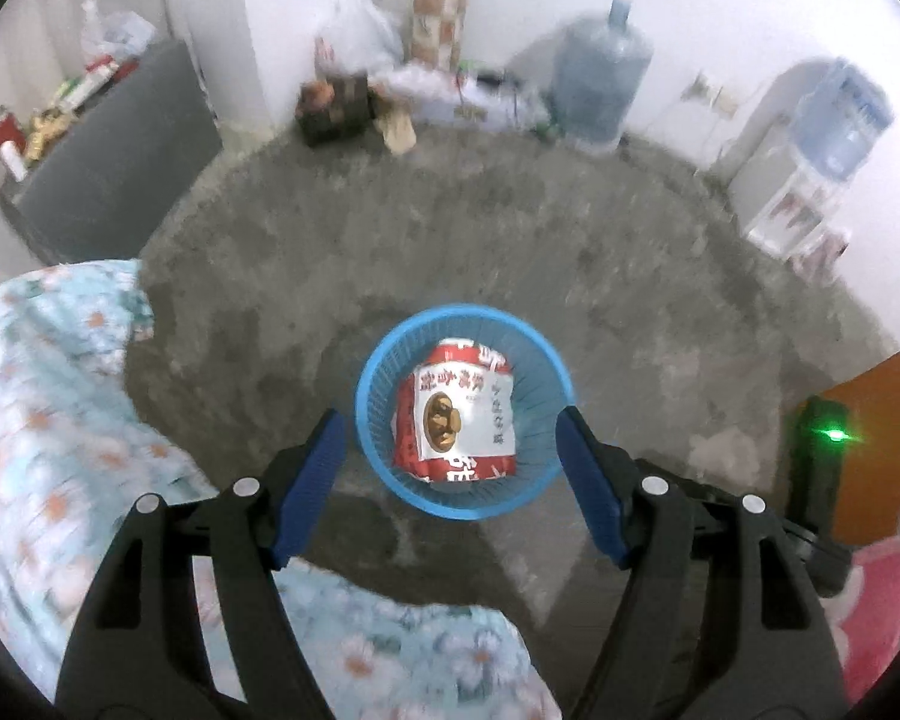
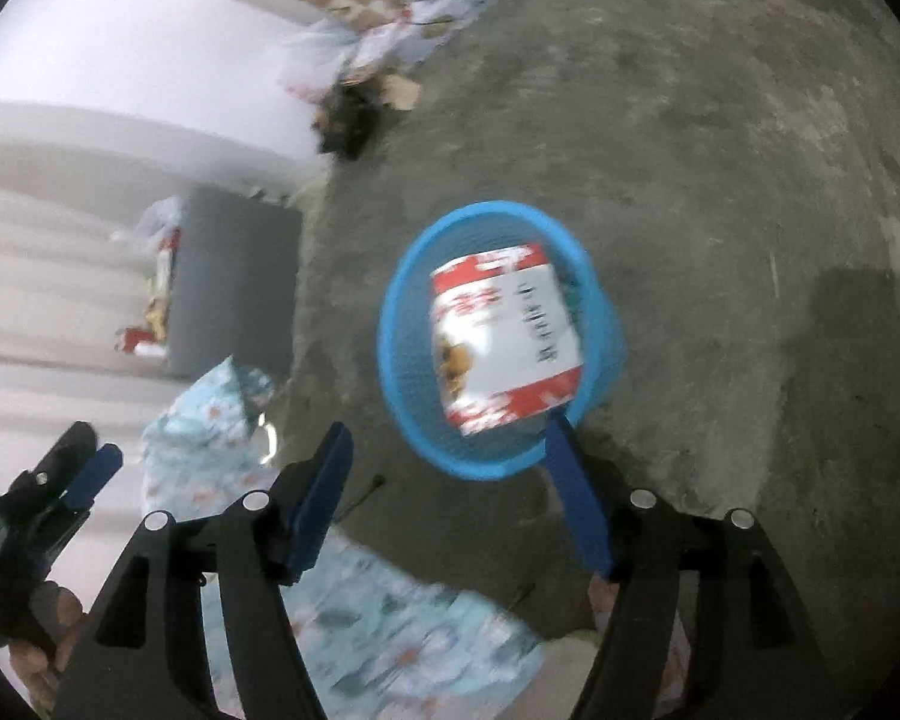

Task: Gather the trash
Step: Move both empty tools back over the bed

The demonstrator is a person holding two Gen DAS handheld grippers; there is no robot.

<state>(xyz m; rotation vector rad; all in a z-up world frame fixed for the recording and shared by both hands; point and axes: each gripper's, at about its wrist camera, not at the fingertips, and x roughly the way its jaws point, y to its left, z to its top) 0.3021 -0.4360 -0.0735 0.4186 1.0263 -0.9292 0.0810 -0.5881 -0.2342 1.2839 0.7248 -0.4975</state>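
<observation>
While both pairs of jaws stand wide apart with nothing between them, the left gripper (image 1: 450, 450) hangs above a blue basket (image 1: 390, 487) that sits on the concrete floor (image 1: 630, 240) just ahead of its fingertips. Inside the basket lies a red-and-white snack bag (image 1: 456, 414), its print blurred and its lower edge hidden by the near rim. From the right gripper (image 2: 447, 450) the same basket (image 2: 402, 396) appears tilted in the frame, its near rim partly covered by one blue fingertip (image 2: 570, 468), and the bag (image 2: 504, 330) is smeared by motion. Left of and below both jaws spreads a floral bedcover (image 1: 42, 420), cut off by the frame edge. Farther ahead of the left jaws, water jugs (image 1: 600, 84) and a blurred clutter of bags line the wall.
</observation>
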